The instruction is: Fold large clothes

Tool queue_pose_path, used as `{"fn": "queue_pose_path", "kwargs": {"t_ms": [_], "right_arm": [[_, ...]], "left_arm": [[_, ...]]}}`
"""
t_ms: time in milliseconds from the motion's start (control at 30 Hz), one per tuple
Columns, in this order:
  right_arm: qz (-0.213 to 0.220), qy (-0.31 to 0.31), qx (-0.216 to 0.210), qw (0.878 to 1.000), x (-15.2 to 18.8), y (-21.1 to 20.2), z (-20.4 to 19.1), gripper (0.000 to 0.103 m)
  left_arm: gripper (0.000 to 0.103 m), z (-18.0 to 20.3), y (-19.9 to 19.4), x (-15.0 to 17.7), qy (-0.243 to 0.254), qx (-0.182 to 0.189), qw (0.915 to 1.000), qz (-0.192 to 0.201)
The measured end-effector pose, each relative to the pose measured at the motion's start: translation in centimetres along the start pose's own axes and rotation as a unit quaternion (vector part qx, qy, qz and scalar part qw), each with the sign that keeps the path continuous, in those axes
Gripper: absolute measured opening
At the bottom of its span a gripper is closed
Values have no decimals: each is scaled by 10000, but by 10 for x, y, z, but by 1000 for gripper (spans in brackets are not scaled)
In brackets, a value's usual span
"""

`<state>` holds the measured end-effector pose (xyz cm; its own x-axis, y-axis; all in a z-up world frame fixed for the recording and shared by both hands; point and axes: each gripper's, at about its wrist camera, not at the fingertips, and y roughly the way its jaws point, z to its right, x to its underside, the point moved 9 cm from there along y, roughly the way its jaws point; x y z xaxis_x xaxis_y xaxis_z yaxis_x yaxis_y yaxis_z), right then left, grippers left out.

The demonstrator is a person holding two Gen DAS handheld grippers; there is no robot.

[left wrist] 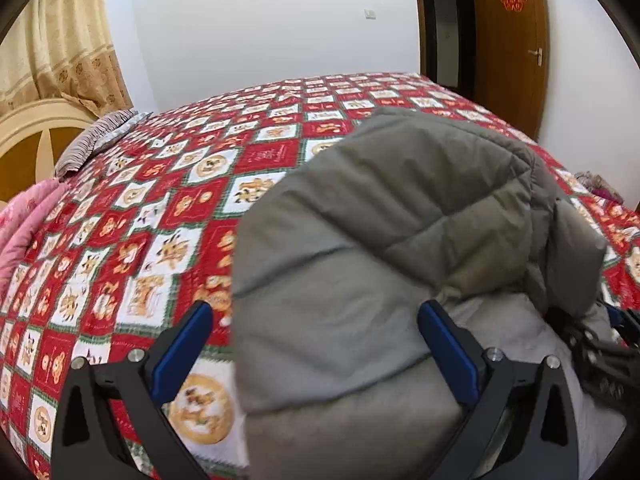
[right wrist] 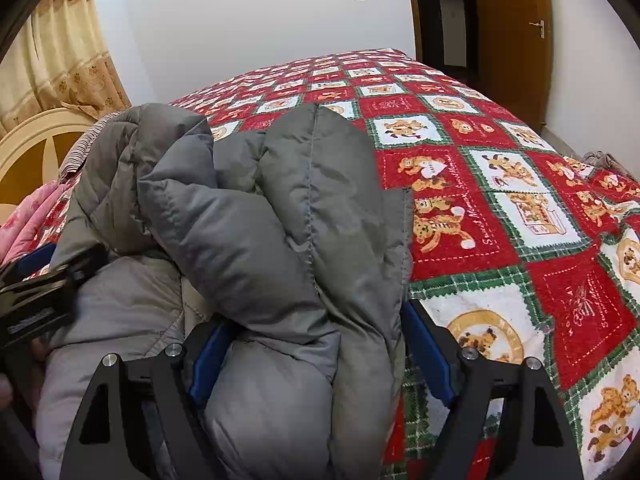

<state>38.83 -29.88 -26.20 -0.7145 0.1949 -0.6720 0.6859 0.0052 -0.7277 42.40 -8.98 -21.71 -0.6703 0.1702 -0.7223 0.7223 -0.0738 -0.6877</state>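
A grey padded jacket (left wrist: pixel 380 240) lies bunched and folded over on the red patchwork quilt (left wrist: pixel 160 208) of a bed. My left gripper (left wrist: pixel 316 320) stands open over the jacket's left edge. Its left finger is above bare quilt, clear of the cloth, and its right finger rests on the jacket. In the right wrist view the jacket (right wrist: pixel 280 220) fills the whole gap of my right gripper (right wrist: pixel 316 336), and thick folds touch both blue pads (right wrist: pixel 424 352). The left gripper's black body (right wrist: pixel 32 296) shows at the jacket's left side.
The quilt (right wrist: pixel 500 200) stretches away to a white wall. A cream headboard (left wrist: pixel 24 140), a striped pillow (left wrist: pixel 96 136) and pink bedding (left wrist: pixel 20 232) are at the left. A wooden door (left wrist: pixel 508 40) stands at the far right, and a curtain (left wrist: pixel 60 40) hangs at the left.
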Motion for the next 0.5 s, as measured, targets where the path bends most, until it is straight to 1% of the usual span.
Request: {"fn": "queue_pose_path", "kwargs": {"t_ms": [67, 133, 267, 400, 500], "right_arm": [[2, 46, -48, 10000, 1, 1, 1, 81], [-12, 71, -90, 9999, 2, 2, 1, 81], [-49, 53, -130, 9999, 3, 4, 0, 82], [-59, 72, -127, 9999, 5, 5, 1, 82], [-75, 87, -151, 9998, 4, 7, 2, 82]], "left_arm": [[103, -9, -4, 9, -183, 232, 9995, -54], [103, -13, -3, 21, -279, 376, 9988, -144], [103, -10, 6, 32, -252, 420, 9986, -188], [103, -7, 19, 36, -465, 686, 9959, -373], [103, -3, 21, 36, -405, 699, 9960, -375]]}}
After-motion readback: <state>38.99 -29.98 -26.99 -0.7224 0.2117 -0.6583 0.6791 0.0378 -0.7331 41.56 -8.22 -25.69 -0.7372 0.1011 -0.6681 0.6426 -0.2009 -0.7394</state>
